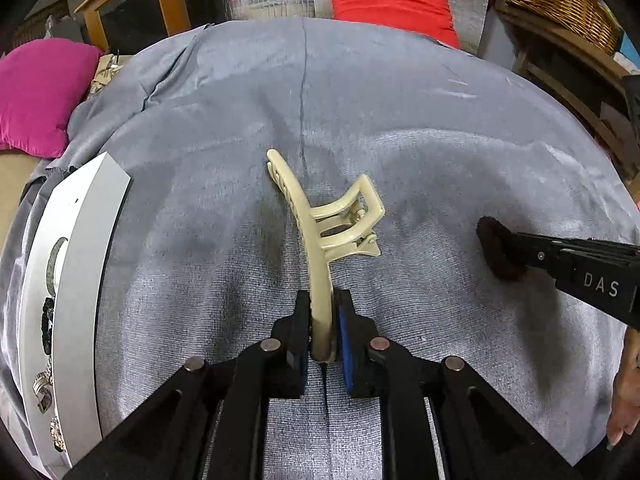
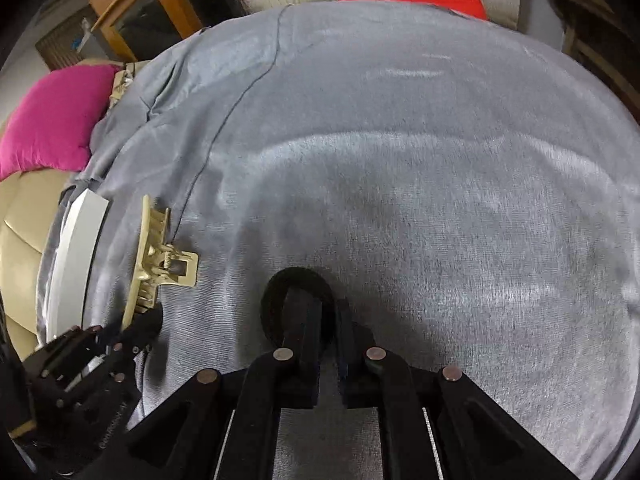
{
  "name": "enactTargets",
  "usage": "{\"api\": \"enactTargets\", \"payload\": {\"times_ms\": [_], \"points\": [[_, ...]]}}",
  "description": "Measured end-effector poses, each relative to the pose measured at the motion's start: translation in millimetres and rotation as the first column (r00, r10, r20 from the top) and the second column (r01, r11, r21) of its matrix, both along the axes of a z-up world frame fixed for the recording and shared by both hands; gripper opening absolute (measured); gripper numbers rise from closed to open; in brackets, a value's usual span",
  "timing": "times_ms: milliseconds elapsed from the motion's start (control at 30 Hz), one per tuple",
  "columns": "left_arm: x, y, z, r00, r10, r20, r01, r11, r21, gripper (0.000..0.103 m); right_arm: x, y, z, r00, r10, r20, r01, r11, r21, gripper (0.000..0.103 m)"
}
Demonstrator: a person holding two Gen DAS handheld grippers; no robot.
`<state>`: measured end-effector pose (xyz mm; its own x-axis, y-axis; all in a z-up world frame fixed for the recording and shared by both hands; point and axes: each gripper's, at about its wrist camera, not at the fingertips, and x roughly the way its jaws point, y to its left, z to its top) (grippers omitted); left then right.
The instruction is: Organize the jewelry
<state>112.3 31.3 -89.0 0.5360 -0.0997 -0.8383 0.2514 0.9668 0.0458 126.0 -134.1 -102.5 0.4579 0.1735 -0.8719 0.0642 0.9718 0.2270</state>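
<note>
My left gripper (image 1: 323,304) is shut on the near end of a cream hair claw clip (image 1: 320,224), which reaches forward over the grey cloth (image 1: 400,120). The clip also shows in the right wrist view (image 2: 154,256), held by the left gripper (image 2: 146,316). My right gripper (image 2: 330,304) is shut on a black hair tie (image 2: 276,296), whose loop hangs round the left finger. In the left wrist view the right gripper (image 1: 516,248) comes in from the right with the hair tie (image 1: 496,248). A white tray (image 1: 76,280) at the left holds several jewelry pieces.
A grey cloth covers the whole work surface. A magenta cushion (image 1: 40,92) lies at the far left, a red cushion (image 1: 392,0) at the back. A wooden frame (image 1: 132,0) stands back left and a wicker basket (image 1: 560,0) on shelving back right.
</note>
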Motion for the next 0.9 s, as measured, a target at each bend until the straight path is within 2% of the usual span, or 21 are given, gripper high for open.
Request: {"api": "enactTargets", "payload": {"times_ms": [33, 67, 100, 167, 233, 267, 333, 400, 500, 667, 900], "points": [[1, 1, 0, 1.0, -0.003, -0.004, 0.003, 1.0, 0.001, 0.018, -1, 1, 0, 1.0, -0.001, 0.001, 0.001, 1.0, -0.001, 0.01], [0, 0, 0, 1.0, -0.007, -0.007, 0.007, 1.0, 0.003, 0.024, -1, 0, -1, 1.0, -0.005, 0.001, 0.005, 1.0, -0.001, 0.01], [0, 0, 0, 1.0, -0.008, -0.005, 0.008, 1.0, 0.007, 0.045, -1, 1, -1, 1.0, -0.006, -0.001, 0.006, 1.0, -0.008, 0.01], [-1, 2, 1, 1.0, 0.021, 0.009, -0.021, 0.999, 0.04, 0.076, -1, 5, -1, 1.0, -0.006, 0.003, 0.006, 1.0, -0.03, 0.01], [-2, 7, 2, 0.999, 0.023, 0.023, -0.024, 0.999, 0.025, 0.076, -3, 7, 0, 1.0, -0.005, 0.006, 0.005, 0.999, -0.042, 0.012], [-2, 9, 4, 0.999, 0.022, 0.028, -0.022, 1.0, 0.015, 0.074, -3, 9, -1, 1.0, -0.004, 0.009, 0.004, 0.999, -0.043, 0.012], [-4, 11, 9, 0.999, 0.018, 0.044, -0.018, 1.0, -0.001, 0.056, -4, 14, -1, 1.0, 0.001, 0.017, 0.0, 0.998, -0.064, 0.012], [-4, 11, 11, 0.999, 0.008, 0.038, -0.008, 1.0, 0.002, 0.024, -5, 21, -1, 0.999, 0.021, 0.033, -0.018, 0.995, -0.093, 0.014], [-3, 7, 12, 0.999, 0.0, 0.037, 0.0, 1.0, 0.01, 0.009, -5, 29, -1, 0.998, 0.033, 0.048, -0.026, 0.991, -0.129, 0.011], [-11, -2, 21, 0.997, -0.03, 0.066, 0.028, 0.999, 0.031, 0.009, -6, 33, -1, 0.998, 0.029, 0.047, -0.023, 0.991, -0.135, 0.011], [-7, 5, 15, 1.0, -0.003, 0.021, 0.003, 1.0, 0.027, 0.009, -5, 31, -2, 1.0, 0.009, 0.029, -0.006, 0.993, -0.115, 0.011]]}}
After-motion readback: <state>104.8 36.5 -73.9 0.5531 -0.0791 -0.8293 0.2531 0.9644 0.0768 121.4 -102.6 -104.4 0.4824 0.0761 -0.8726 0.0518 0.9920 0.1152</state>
